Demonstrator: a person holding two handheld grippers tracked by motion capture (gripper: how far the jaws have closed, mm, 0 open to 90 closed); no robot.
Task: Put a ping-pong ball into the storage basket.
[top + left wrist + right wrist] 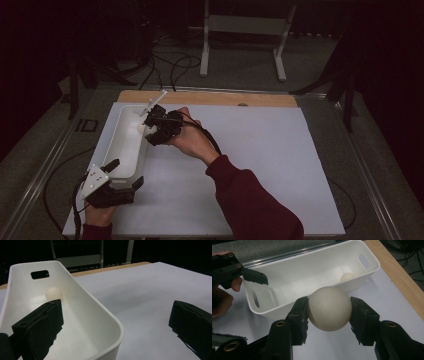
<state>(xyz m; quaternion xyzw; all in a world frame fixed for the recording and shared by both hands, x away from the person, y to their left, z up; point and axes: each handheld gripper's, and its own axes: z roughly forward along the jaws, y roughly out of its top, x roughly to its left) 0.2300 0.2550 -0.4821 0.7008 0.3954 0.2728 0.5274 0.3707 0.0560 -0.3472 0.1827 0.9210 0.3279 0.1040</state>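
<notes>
A long white bin point(125, 150) lies along the left side of the white table. A small white ball point(53, 293) rests inside it near the far end with the handle slot; the same ball point(347, 277) shows in the right gripper view. My right gripper point(329, 312) is shut on a larger white ball point(329, 308), held just outside the bin's long wall. In the high view the right gripper point(150, 131) sits at the bin's right rim. My left gripper point(127, 172) stands open astride the bin's near corner point(117, 327), one jaw inside and one outside.
The white sheet point(260, 150) covers most of the table to the right of the bin. A wooden strip point(210, 98) runs along the far edge. Beyond it stand a white frame's legs point(204, 55) and loose cables point(170, 65) on the floor.
</notes>
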